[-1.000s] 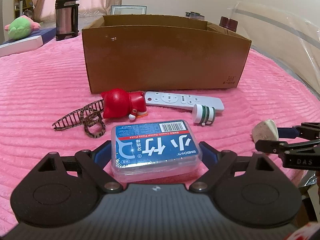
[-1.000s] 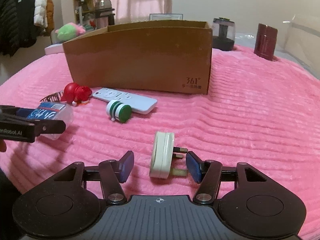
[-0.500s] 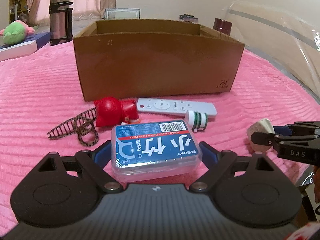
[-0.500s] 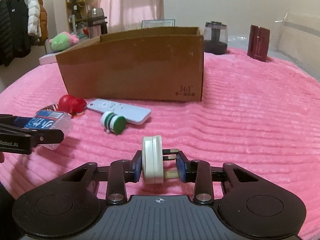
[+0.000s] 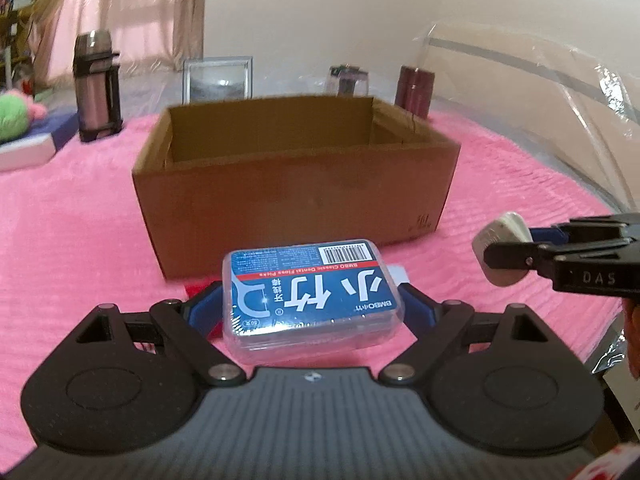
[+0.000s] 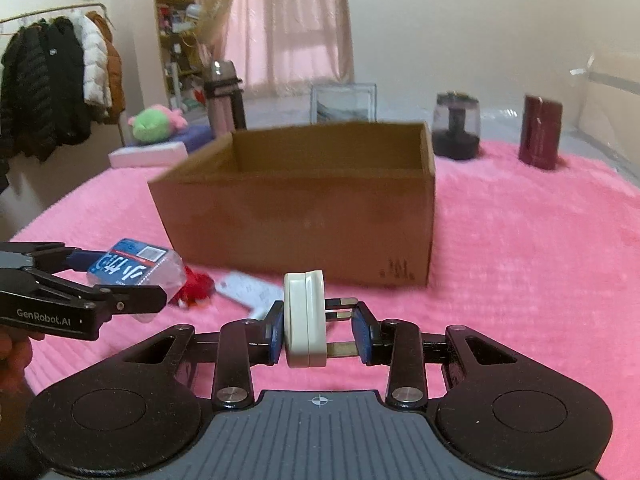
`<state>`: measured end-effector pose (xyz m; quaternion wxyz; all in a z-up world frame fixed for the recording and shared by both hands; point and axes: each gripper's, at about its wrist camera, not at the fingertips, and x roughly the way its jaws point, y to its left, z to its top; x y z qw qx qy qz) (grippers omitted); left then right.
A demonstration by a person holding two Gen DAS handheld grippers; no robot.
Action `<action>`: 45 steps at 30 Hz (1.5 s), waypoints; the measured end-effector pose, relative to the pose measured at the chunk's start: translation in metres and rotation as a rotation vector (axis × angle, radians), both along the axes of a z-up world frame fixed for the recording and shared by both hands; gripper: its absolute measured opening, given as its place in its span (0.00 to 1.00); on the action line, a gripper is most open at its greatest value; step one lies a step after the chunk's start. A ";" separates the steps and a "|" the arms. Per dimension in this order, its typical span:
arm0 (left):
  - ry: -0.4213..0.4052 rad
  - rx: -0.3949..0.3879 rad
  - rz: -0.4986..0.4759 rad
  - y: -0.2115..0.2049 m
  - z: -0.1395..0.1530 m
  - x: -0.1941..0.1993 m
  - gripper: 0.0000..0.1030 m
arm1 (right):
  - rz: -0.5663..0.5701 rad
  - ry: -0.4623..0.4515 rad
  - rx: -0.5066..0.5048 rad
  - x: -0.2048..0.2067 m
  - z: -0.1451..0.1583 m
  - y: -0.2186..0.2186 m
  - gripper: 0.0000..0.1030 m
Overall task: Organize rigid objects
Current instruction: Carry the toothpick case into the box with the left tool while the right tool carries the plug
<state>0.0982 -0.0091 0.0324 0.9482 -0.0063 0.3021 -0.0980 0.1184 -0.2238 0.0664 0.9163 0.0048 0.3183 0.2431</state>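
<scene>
My left gripper (image 5: 312, 310) is shut on a clear floss-pick box with a blue label (image 5: 310, 292) and holds it in the air in front of the open cardboard box (image 5: 296, 208). My right gripper (image 6: 318, 330) is shut on a white wall plug (image 6: 304, 318), prongs to the right, also lifted before the cardboard box (image 6: 304, 216). The plug shows at the right of the left wrist view (image 5: 500, 248). The floss box shows at the left of the right wrist view (image 6: 132, 268).
A red toy (image 6: 196, 286) and a white remote (image 6: 250, 290) lie on the pink blanket (image 6: 520, 280) in front of the box. Behind it stand a thermos (image 5: 96, 88), a picture frame (image 5: 218, 78), a dark jar (image 6: 456, 126) and a maroon container (image 6: 540, 138).
My right gripper closed on the plug and lifted it. Both grippers have risen with their objects, so the box's inside now shows.
</scene>
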 end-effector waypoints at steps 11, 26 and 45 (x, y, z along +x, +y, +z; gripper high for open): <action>-0.042 0.029 -0.079 0.022 0.055 0.041 0.85 | 0.085 -0.047 0.038 0.047 0.047 0.022 0.31; 0.014 0.280 -0.201 0.039 0.090 0.172 0.86 | 0.230 -0.052 -0.113 0.158 0.079 0.055 0.31; 0.233 0.514 -0.349 0.025 0.022 0.269 0.86 | 0.356 0.102 -0.352 0.255 0.018 0.101 0.31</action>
